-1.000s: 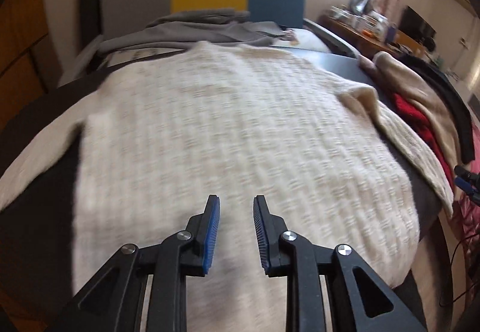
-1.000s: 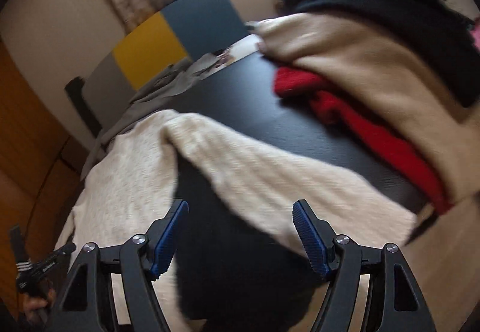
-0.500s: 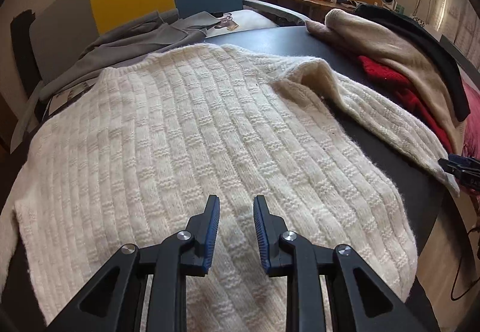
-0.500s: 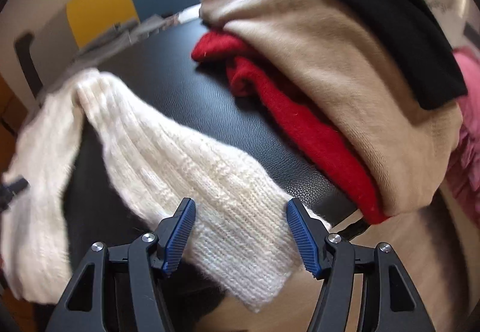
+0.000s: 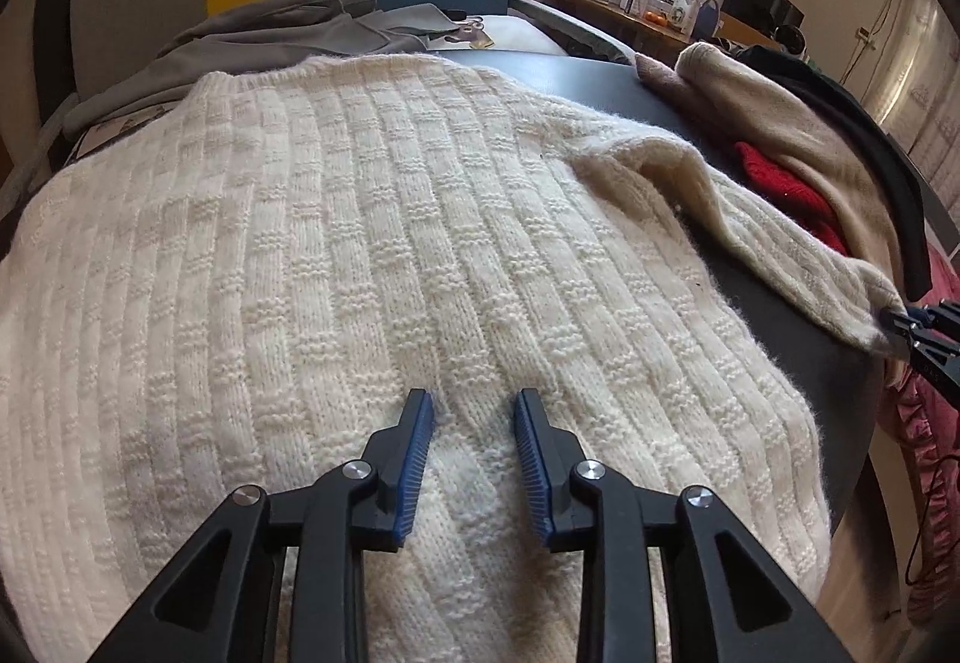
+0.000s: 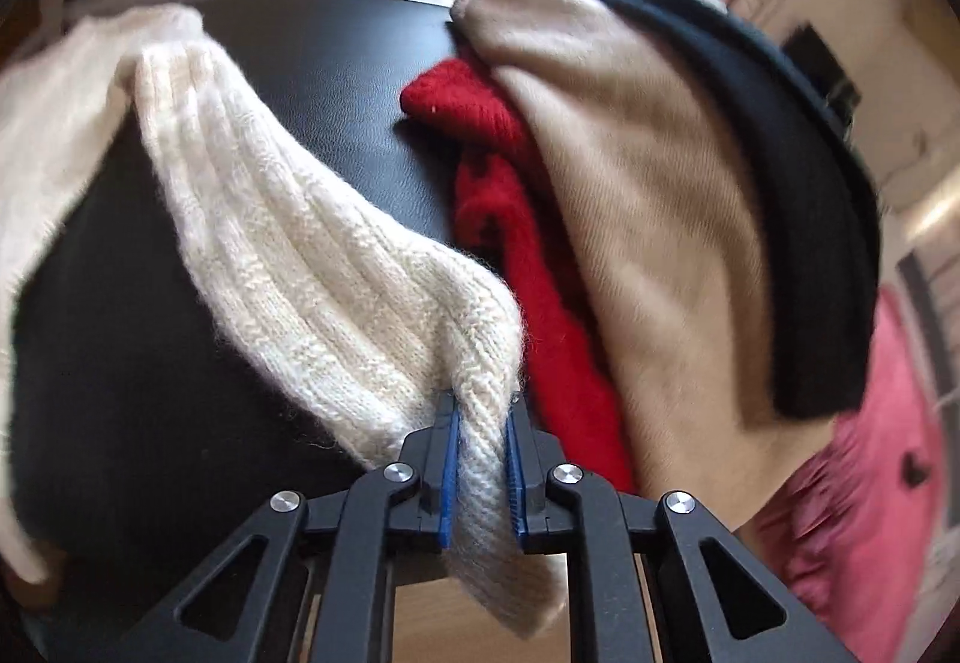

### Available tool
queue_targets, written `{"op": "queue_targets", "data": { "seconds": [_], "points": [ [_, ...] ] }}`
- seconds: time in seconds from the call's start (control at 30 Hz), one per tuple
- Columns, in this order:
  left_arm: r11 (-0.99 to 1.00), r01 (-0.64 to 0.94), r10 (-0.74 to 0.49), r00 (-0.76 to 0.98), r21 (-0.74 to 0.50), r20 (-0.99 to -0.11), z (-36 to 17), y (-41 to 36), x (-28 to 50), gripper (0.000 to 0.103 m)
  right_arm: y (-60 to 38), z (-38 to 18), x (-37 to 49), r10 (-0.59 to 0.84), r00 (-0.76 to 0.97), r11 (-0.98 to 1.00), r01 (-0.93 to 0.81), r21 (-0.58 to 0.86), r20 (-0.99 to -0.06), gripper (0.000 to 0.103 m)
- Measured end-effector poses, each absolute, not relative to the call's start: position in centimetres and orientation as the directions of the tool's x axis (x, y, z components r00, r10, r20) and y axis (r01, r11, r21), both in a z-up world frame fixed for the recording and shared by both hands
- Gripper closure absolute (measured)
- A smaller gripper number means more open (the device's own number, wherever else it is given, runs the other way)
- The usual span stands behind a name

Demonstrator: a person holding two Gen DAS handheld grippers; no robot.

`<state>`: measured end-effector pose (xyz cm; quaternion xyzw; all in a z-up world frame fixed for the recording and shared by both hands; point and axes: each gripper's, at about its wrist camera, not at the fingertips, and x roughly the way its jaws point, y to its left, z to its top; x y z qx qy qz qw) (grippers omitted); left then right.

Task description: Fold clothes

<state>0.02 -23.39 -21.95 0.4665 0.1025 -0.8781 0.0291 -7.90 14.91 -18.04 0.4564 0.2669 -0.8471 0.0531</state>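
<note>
Sweater (image 5: 372, 255), cream and chunky-knit, lies spread flat across the dark round bench (image 5: 576, 69), its body smoothed out and no fold made in it yet. One sleeve (image 6: 312, 267) runs out to the side over the bare bench top toward a heap of other clothes (image 6: 648, 183): a red knit, a beige garment and a black one, all unfolded as far as can be seen, with something pink beyond the bench edge. More grey clothing (image 5: 288, 27) is bunched at the far side near a chair.

The right claw (image 6: 480, 459) is closing on the sleeve's cuff, and the cuff is already pinched between its blue pads, bunched and hanging out below them. The left claw (image 5: 474, 459) hovers low over the middle of the sweater's lower body; its jaws are opening, parted, with nothing gripped between them, only knit lying beneath.

By my reading the work is at its very start: the sweater is laid out and the first sleeve is just being taken, presumably to bring it across the body. Both sleeves, the body folds and the whole heap remain.
</note>
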Motion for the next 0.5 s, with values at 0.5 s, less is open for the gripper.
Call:
{"op": "queue_targets", "data": {
  "seconds": [0.5],
  "points": [
    [-0.973, 0.155, 0.053, -0.574, -0.172, -0.817, -22.1, -23.7, 0.2, 0.074, 14.3, -11.4, -15.2, 0.373, -0.75, -0.654, 0.204, -0.728, -0.546, 0.07]
  ]
}}
